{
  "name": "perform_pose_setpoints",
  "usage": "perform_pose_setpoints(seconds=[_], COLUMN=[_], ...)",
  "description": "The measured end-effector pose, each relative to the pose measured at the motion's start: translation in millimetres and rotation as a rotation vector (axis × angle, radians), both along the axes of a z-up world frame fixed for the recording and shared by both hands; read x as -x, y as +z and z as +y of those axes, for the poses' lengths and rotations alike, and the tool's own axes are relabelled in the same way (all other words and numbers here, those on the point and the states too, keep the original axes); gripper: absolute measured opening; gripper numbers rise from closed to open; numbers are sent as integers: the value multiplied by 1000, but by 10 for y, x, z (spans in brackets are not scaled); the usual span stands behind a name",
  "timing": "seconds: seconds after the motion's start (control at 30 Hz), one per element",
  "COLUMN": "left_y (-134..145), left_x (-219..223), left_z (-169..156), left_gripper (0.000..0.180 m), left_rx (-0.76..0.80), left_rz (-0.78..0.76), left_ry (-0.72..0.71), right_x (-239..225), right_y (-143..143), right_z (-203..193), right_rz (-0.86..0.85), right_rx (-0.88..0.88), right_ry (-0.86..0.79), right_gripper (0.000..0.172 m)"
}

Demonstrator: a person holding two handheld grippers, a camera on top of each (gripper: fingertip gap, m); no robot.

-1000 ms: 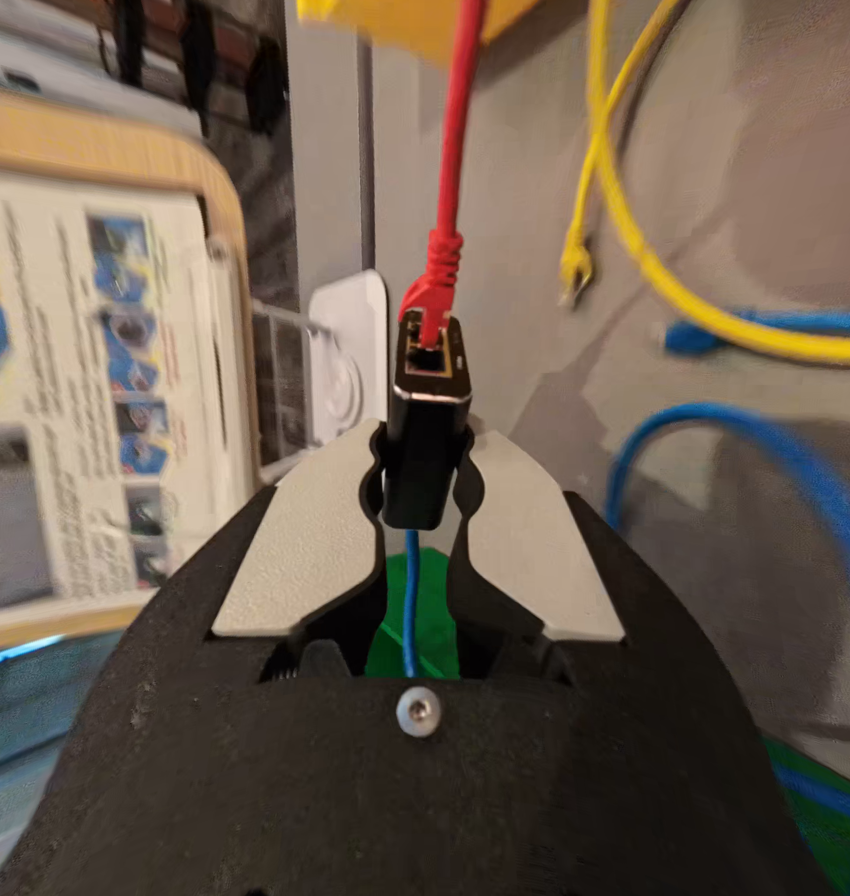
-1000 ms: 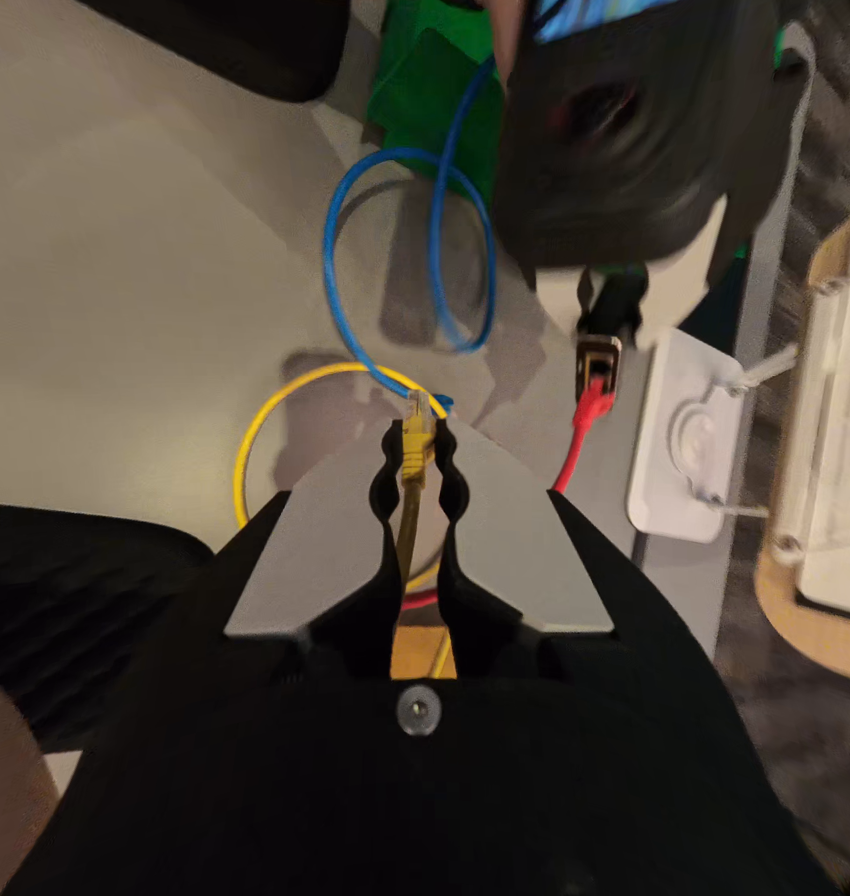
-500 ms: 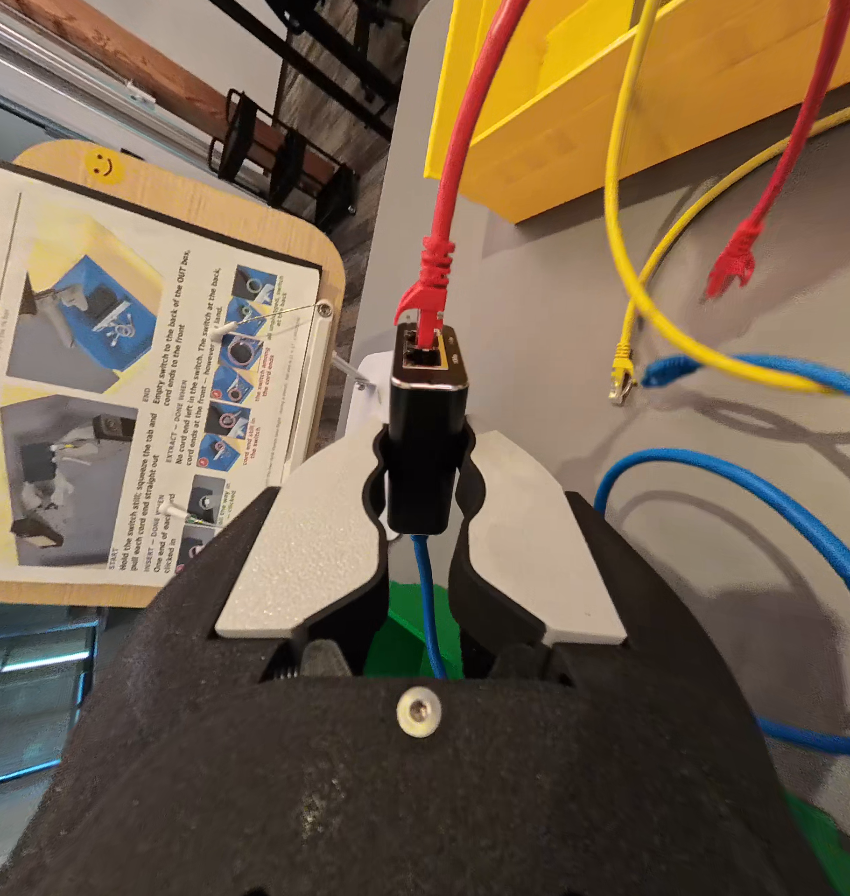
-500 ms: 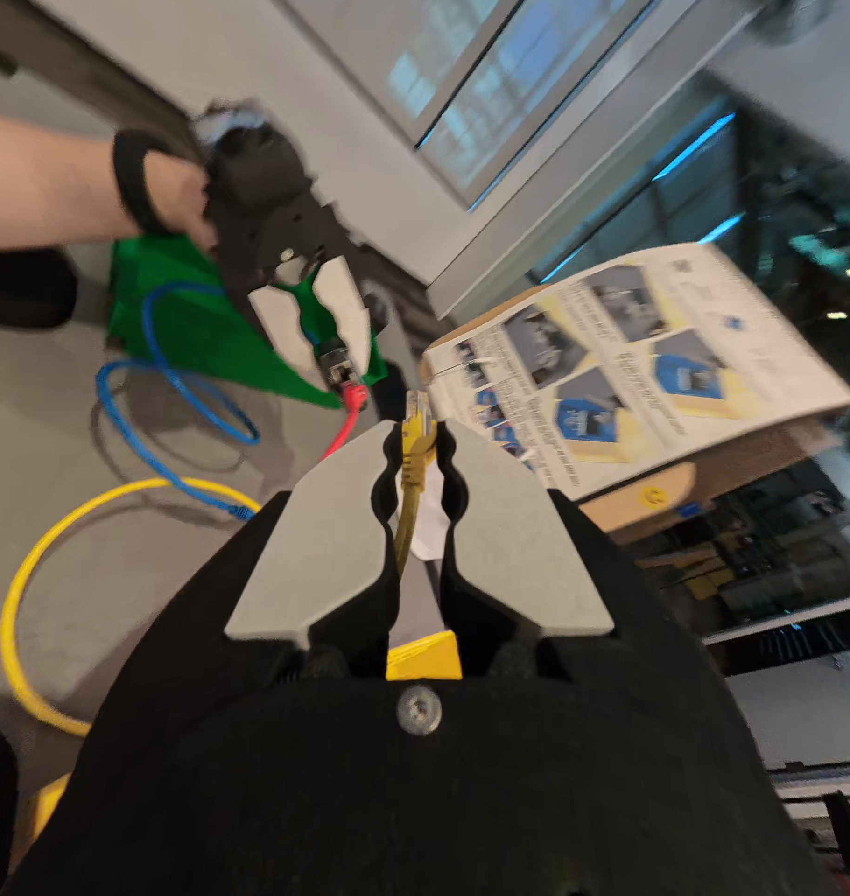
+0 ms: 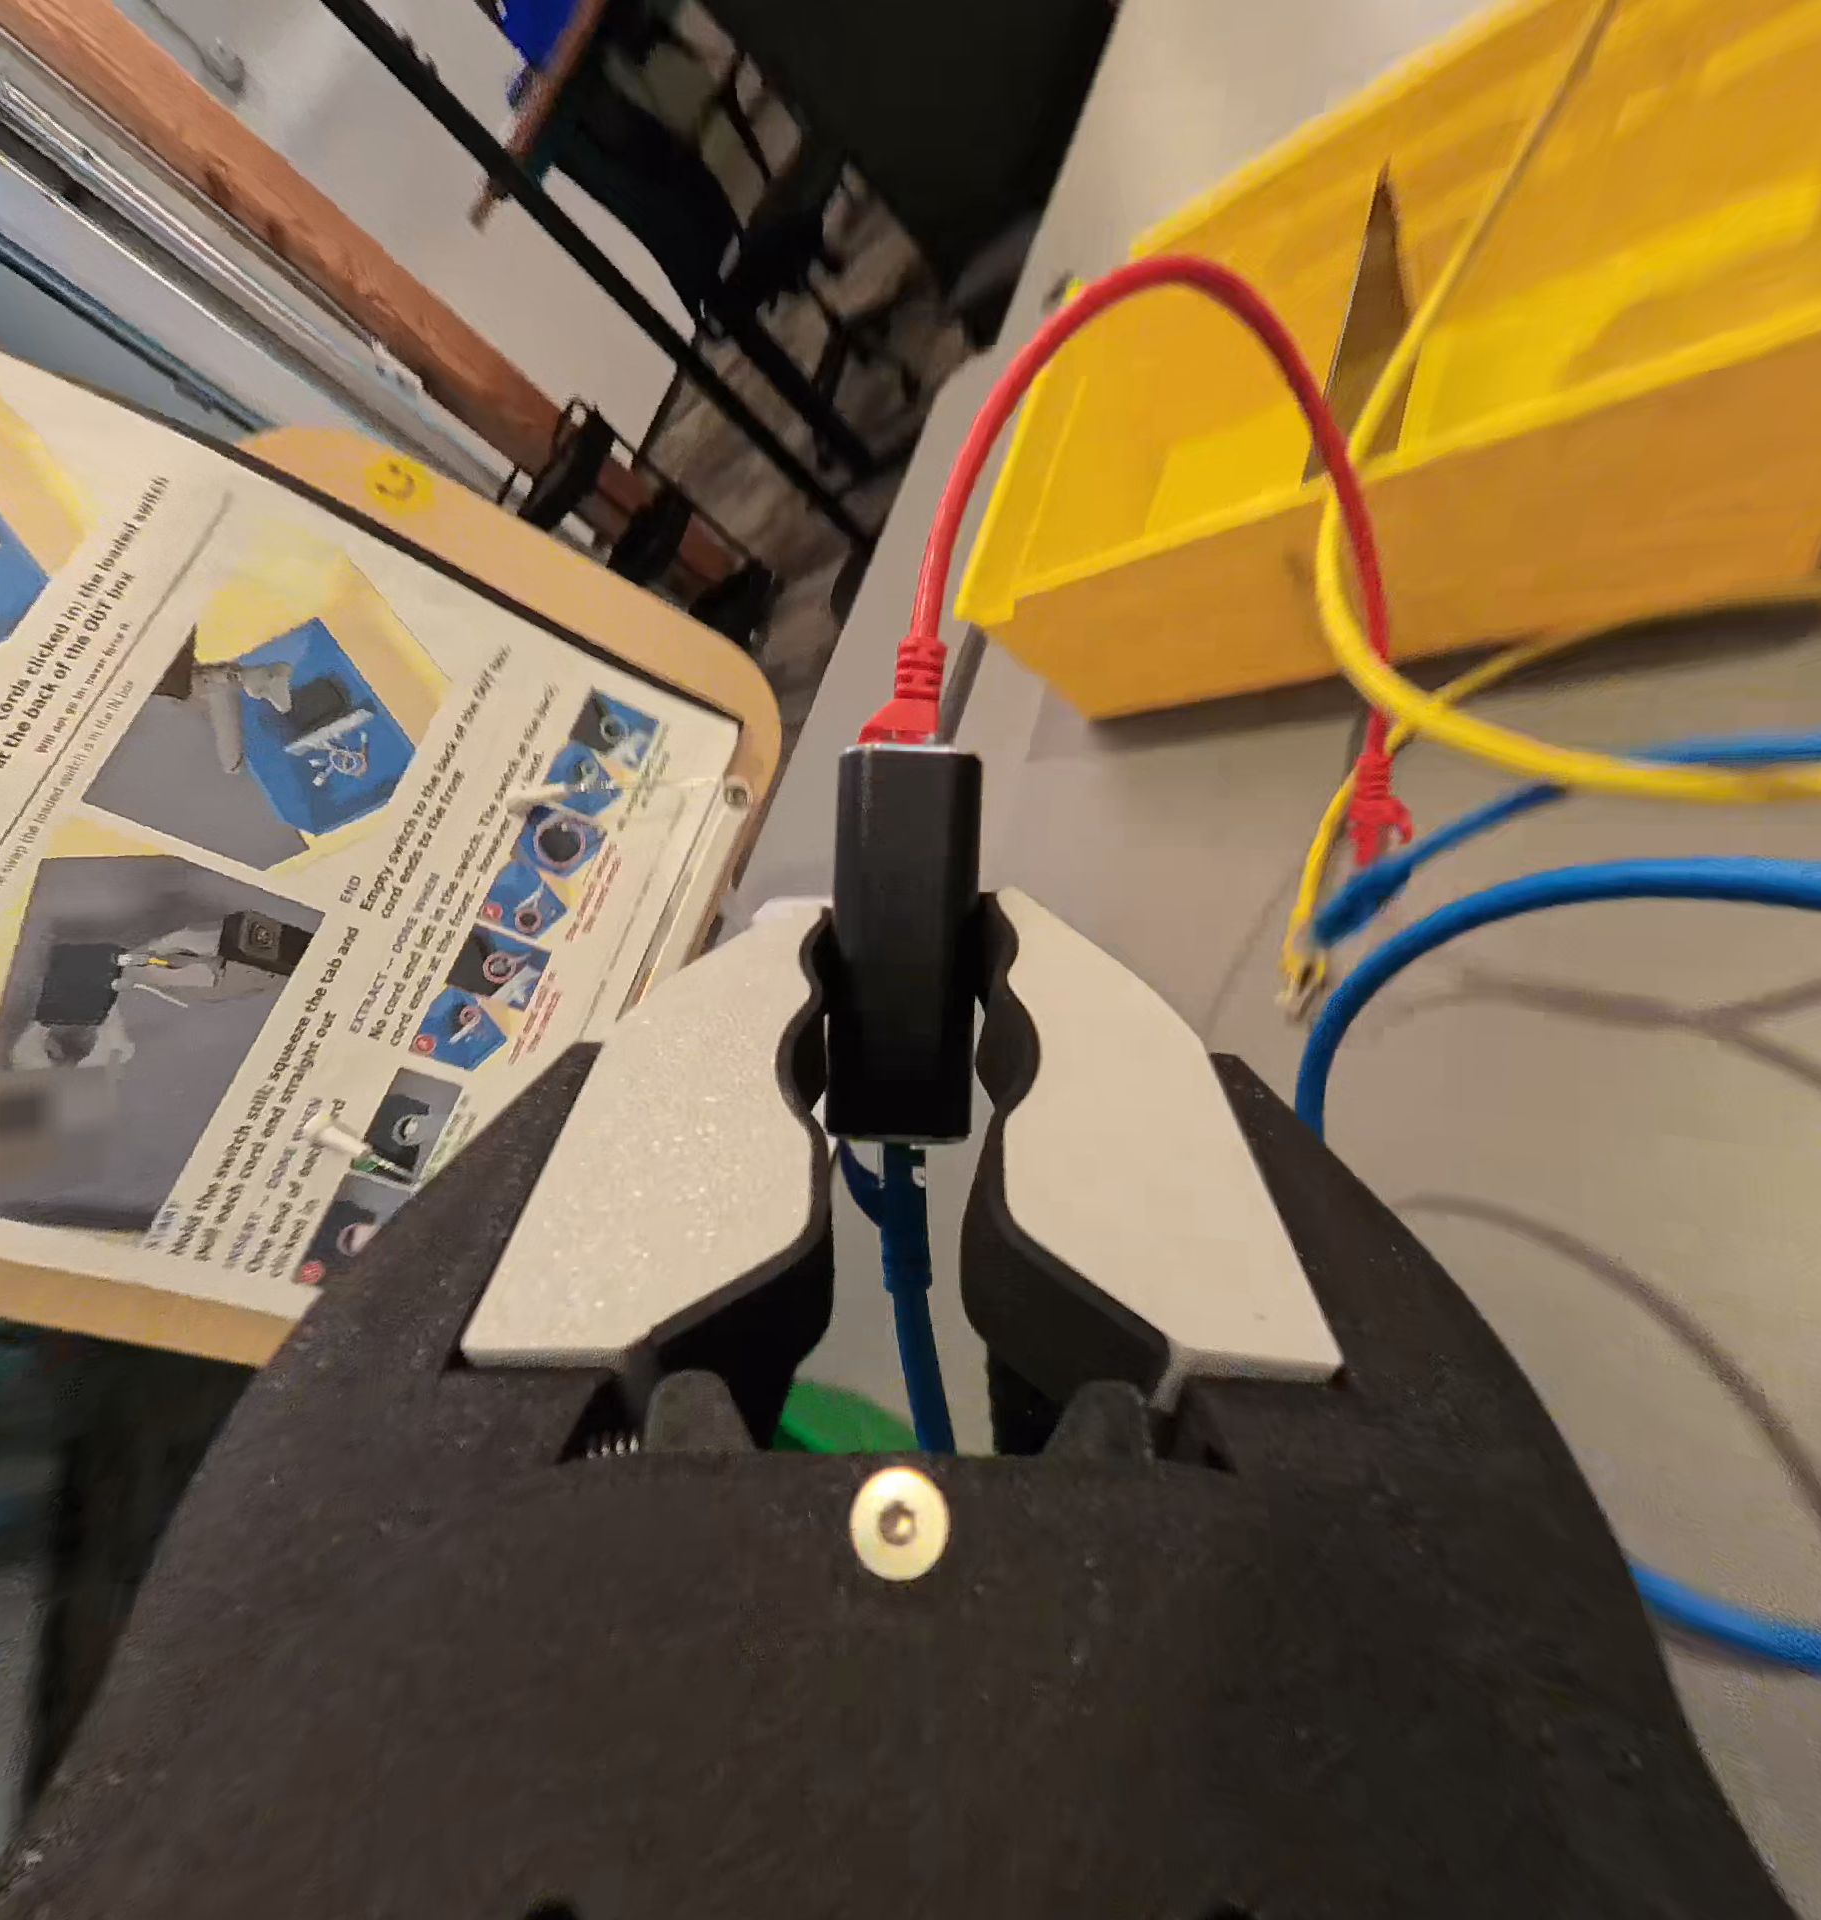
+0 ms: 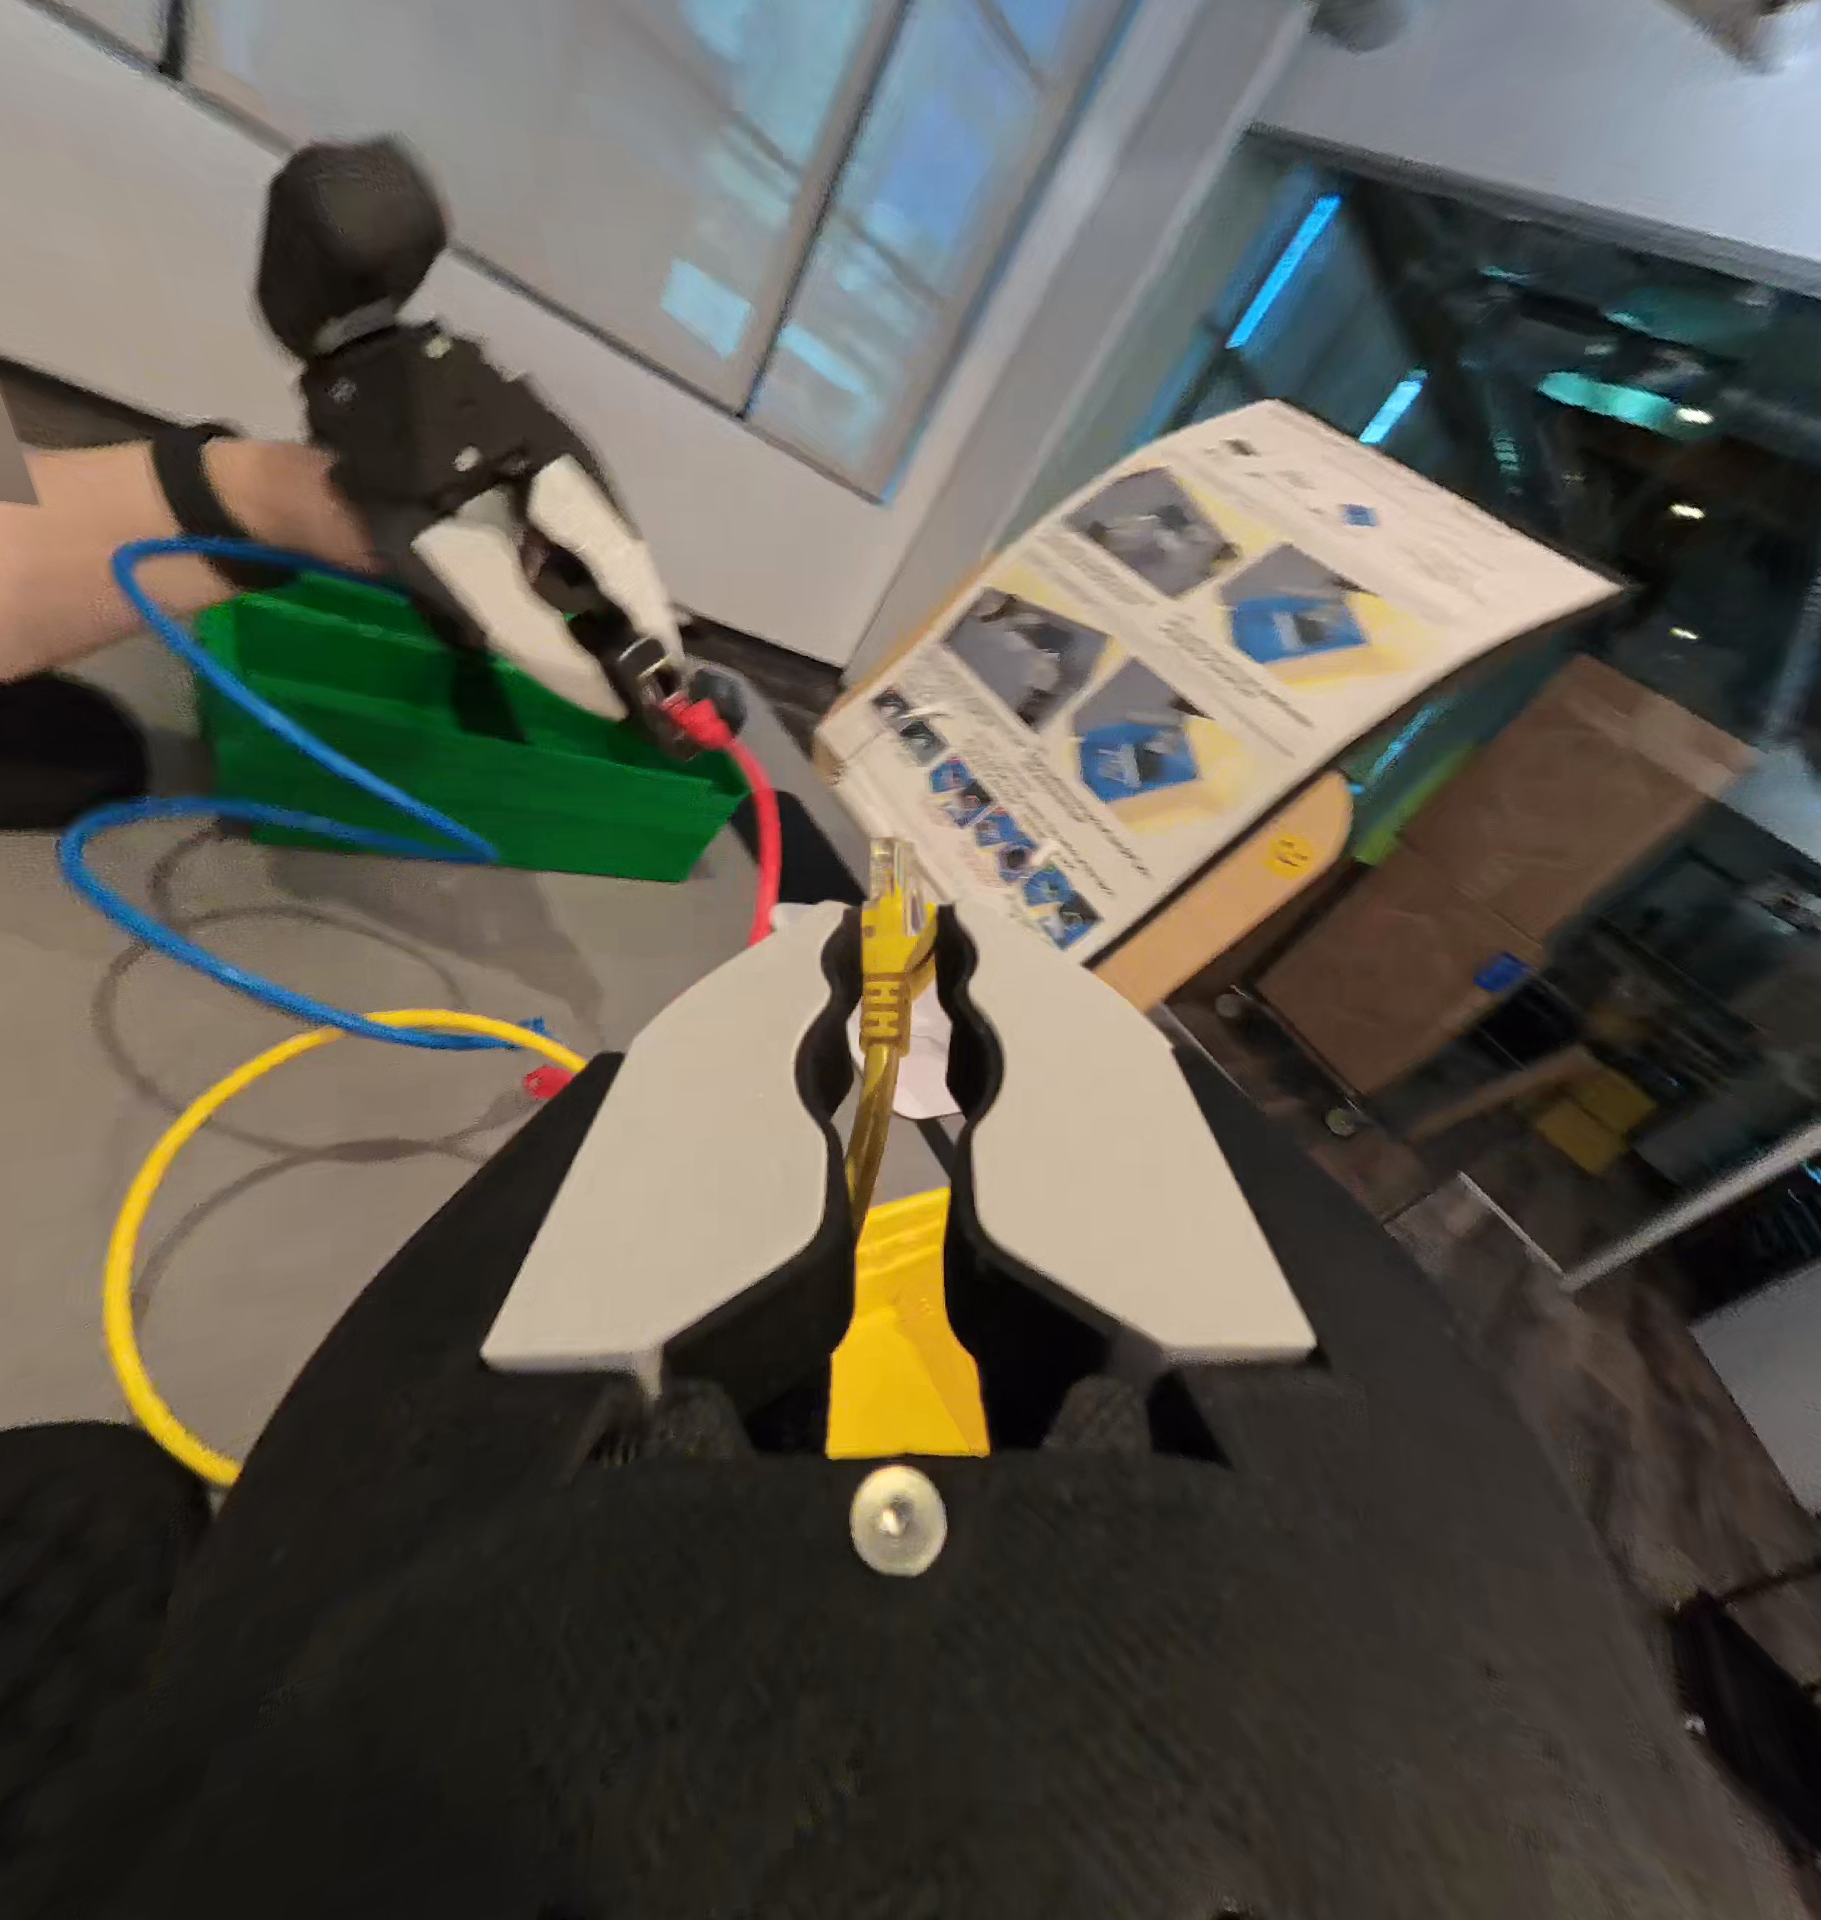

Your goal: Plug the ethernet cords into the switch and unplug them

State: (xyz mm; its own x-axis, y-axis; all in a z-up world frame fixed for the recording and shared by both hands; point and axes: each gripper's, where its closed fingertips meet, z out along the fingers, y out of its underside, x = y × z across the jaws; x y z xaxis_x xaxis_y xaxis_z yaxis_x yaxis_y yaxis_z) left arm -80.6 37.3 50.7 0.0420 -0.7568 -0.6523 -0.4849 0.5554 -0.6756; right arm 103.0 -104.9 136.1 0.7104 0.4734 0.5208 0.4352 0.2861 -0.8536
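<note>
My left fingers (image 5: 904, 925) clamp the black switch (image 5: 906, 935), its long axis running away from me, red cord (image 5: 999, 416) plugged in its far end. My right fingers (image 6: 890, 925) pinch the yellow plug (image 6: 890, 914), tip forward; the switch lies up-left of it, well apart.

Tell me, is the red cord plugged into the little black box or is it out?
Plugged in. The red cord's plug sits in the far end of the black box, which the left gripper holds.
</note>
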Motion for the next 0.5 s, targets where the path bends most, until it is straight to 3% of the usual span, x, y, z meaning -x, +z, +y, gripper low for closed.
perform_pose_setpoints(seconds=[0.2,0.37,0.5], left_y=[394,555,776], left_x=[118,361,574], left_z=[-173,-103,-149], left_gripper=[24,24,24], left_rx=[93,34,32], left_rz=[-164,-191,-257], left_ry=[-61,-20,-28], right_x=[623,826,1013], right_y=[-437,-423,-851], right_z=[411,681,746], right_rz=[-172,5,30], right_rx=[193,207,473], right_ry=[123,220,343], right_gripper=[15,15,15])
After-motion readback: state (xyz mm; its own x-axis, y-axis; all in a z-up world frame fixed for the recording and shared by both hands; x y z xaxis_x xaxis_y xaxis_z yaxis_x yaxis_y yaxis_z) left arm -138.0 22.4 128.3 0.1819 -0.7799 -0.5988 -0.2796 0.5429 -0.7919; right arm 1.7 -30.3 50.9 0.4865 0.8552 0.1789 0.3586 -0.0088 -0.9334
